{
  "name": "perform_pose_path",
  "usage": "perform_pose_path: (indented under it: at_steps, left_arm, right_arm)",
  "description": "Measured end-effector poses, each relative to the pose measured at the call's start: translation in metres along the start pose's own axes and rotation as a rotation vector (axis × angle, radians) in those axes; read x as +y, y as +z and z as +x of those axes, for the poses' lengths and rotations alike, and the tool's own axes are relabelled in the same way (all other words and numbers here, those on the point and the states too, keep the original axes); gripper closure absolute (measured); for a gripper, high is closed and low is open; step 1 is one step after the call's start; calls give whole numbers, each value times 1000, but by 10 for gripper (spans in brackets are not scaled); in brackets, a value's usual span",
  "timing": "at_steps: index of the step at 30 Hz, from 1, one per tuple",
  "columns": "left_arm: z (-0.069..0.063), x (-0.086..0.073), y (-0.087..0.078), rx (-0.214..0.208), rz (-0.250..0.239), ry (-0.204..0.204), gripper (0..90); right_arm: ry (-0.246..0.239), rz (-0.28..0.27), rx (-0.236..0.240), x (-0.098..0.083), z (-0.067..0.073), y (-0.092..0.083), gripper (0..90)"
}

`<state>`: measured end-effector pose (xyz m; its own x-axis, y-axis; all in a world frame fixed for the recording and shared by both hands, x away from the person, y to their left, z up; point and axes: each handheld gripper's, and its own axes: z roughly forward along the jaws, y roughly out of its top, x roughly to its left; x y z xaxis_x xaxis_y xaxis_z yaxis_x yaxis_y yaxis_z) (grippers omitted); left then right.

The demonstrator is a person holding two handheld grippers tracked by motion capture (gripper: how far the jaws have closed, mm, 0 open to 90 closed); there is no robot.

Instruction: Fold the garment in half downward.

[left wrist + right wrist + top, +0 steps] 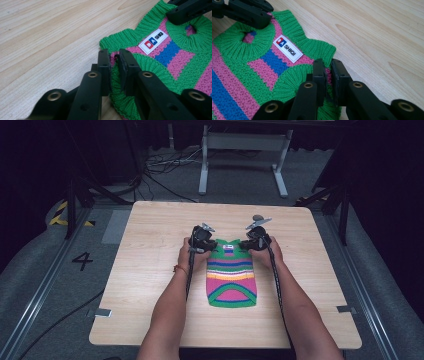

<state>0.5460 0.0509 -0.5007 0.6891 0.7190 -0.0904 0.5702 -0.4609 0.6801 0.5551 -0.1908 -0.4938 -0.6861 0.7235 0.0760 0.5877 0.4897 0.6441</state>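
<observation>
High view shows a small striped knitted sweater [231,275] lying flat on the wooden bench [150,285], collar end away from the person, with the left gripper [204,241] at one shoulder and the right gripper [251,239] at the other, hands mirrored on either side of the neck. In the left gripper view the jaws are pinched onto the green ribbed armhole edge, pink knit showing between them, and the white label [153,41] sits just beyond and to the right of the jaw tips. In the right gripper view the jaws clamp the opposite armhole edge the same way, the label up and to their left. Holding both shoulders symmetrically probably serves to lift or fold the garment evenly without skewing it, though how deep each bite goes is hard to judge.
</observation>
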Motion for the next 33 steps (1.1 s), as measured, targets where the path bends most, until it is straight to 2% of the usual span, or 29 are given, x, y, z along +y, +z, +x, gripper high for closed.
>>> perform_pose_path:
  at_steps: [4, 8, 13, 20, 22, 24, 33]
  left_arm:
    - [-3, 2, 0, 29, -7, 19, 838]
    - [-2, 6, -5, 32, -10, 37, 840]
    - [-3, 12, -16, 36, -57, 57, 840]
    - [-6, 17, -34, 14, -94, 97, 839]
    - [-7, 16, -38, 0, -110, 86, 837]
    - [-8, 14, -41, 1, -108, 100, 837]
    - [-14, 9, -54, -19, -134, 141, 834]
  right_arm:
    - [2, -13, 5, -1, -2, -3, 842]
    - [6, -49, 23, -1, -4, -10, 842]
    - [-4, -83, 28, 3, -2, -20, 841]
    - [-15, -134, 49, 5, 0, -35, 841]
    - [-23, -149, 54, 5, 1, -40, 840]
    - [-31, -170, 67, 5, 2, -44, 841]
    - [-83, -198, 95, 2, 8, -56, 839]
